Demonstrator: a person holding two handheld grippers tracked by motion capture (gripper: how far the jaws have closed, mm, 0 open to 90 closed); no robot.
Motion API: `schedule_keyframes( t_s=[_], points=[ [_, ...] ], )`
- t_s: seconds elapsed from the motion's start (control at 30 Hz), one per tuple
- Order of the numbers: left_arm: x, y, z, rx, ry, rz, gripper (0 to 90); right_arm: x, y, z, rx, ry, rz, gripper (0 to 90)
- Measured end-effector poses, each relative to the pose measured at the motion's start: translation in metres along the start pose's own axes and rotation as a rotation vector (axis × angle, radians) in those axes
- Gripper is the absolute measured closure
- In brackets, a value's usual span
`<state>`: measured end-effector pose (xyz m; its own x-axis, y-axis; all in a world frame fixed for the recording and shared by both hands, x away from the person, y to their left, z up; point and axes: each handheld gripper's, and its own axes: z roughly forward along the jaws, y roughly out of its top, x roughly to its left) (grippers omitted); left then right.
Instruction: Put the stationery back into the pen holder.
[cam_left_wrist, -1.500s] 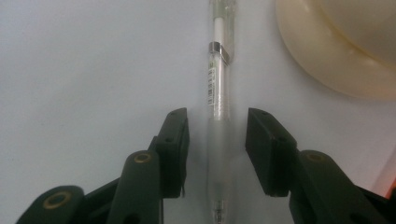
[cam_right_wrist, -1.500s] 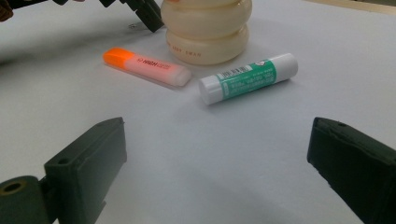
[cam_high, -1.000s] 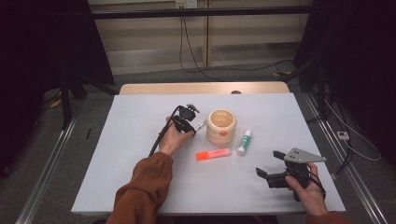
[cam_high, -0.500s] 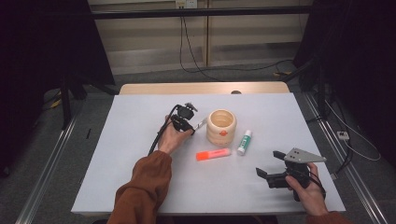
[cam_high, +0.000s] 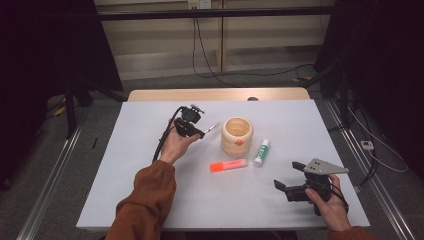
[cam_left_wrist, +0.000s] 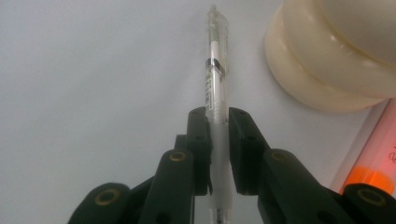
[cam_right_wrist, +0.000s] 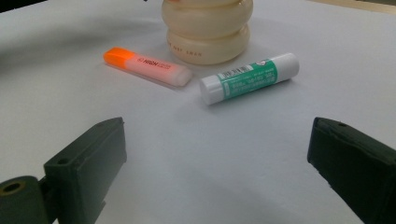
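Table (cam_high: 150, 200): white top, carries everything noted below. Landmark for all positions: the cream ribbed holder.

Holder (cam_high: 237, 135): stands upright near the table's middle, open mouth up. Its stacked rounded rings show in the right gripper view (cam_right_wrist: 208, 28) and at the upper right of the left gripper view (cam_left_wrist: 327, 56).

Right gripper (cam_high: 292, 185): held in the person's right hand, well apart from the holder, toward the person's edge and to its right. Jaws stand wide apart with nothing between them; in the right gripper view (cam_right_wrist: 215, 163) only bare table lies in the gap.

Left gripper (cam_high: 200, 131): held in the person's left hand, just to the left of the holder, raised. Jaws clamped on the pen; in the left gripper view (cam_left_wrist: 218, 154) both pads press the clear barrel from either side.

Highlighter (cam_high: 228, 165): orange, lying flat, near the holder on the person's side; also in the right gripper view (cam_right_wrist: 148, 66).

Glue stick (cam_high: 261, 152): green and white, lying flat, just right of the highlighter, near the holder's base but apart from it (cam_right_wrist: 250, 77).

Pen (cam_left_wrist: 215, 70): clear barrel, pinched partway along its length, tip end projecting past the jaws toward the holder's left side (cam_high: 212, 126). Whether it touches the table I cannot tell.
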<state>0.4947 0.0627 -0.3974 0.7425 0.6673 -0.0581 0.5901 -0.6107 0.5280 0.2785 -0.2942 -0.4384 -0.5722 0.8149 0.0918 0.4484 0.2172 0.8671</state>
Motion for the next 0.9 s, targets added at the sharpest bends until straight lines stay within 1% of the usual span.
schedule_keyframes(
  t_s=[0.03, 0.07, 0.1, 0.13, 0.27, 0.3, 0.33, 0.43, 0.57, 0.7, 0.73, 0.77, 0.83, 0.87, 0.9],
  points=[
    [0.000, -0.001, 0.000, -0.007, 0.002, -0.013, 79.8, 0.000, 0.000, 0.000, 0.000, 0.000, 0.001, 4.3],
    [0.001, -0.001, -0.001, -0.009, -0.003, -0.009, 79.8, 0.000, 0.000, 0.000, 0.000, 0.000, 0.001, 4.3],
    [0.002, -0.001, -0.002, -0.008, -0.007, -0.016, 79.8, 0.000, 0.000, 0.000, 0.000, 0.000, 0.002, 4.3],
    [0.003, -0.001, -0.003, -0.014, -0.003, -0.008, 79.8, 0.000, 0.000, 0.000, 0.000, 0.000, 0.001, 4.3],
    [0.004, -0.003, -0.011, -0.034, -0.012, -0.001, 79.8, 0.000, 0.000, 0.000, 0.000, 0.000, 0.001, 4.3],
    [0.004, -0.004, -0.014, -0.046, -0.015, -0.001, 79.8, 0.000, 0.000, 0.000, -0.001, 0.000, 0.001, 4.3],
    [0.005, -0.005, -0.016, -0.049, -0.022, 0.000, 79.8, 0.000, 0.000, 0.000, -0.001, 0.000, 0.001, 4.3],
    [0.006, -0.011, -0.026, -0.069, -0.022, 0.008, 79.8, 0.000, 0.000, 0.000, -0.001, 0.000, -0.001, 4.3],
    [0.010, -0.020, -0.040, -0.102, -0.036, 0.001, 79.8, 0.000, 0.000, 0.000, 0.000, -0.002, 0.000, 4.3],
    [0.014, -0.029, -0.055, -0.123, -0.054, 0.019, 79.8, 0.000, 0.000, 0.001, 0.003, -0.001, -0.009, 4.3],
    [0.014, -0.031, -0.059, -0.124, -0.061, 0.025, 79.8, 0.000, 0.000, 0.001, 0.007, 0.001, -0.013, 4.3],
    [0.014, -0.033, -0.062, -0.129, -0.065, 0.019, 79.8, 0.000, 0.001, 0.002, 0.008, 0.003, -0.014, 4.3],
    [0.013, -0.037, -0.068, -0.128, -0.100, 0.017, 79.8, 0.000, 0.001, 0.002, 0.009, 0.003, -0.019, 4.3],
    [0.011, -0.040, -0.069, -0.128, -0.102, 0.013, 79.9, 0.001, 0.001, 0.003, 0.010, 0.004, -0.020, 4.3],
    [0.009, -0.041, -0.072, -0.124, -0.097, 0.026, 79.8, 0.001, 0.001, 0.003, 0.011, 0.006, -0.020, 4.3]
  ],
)
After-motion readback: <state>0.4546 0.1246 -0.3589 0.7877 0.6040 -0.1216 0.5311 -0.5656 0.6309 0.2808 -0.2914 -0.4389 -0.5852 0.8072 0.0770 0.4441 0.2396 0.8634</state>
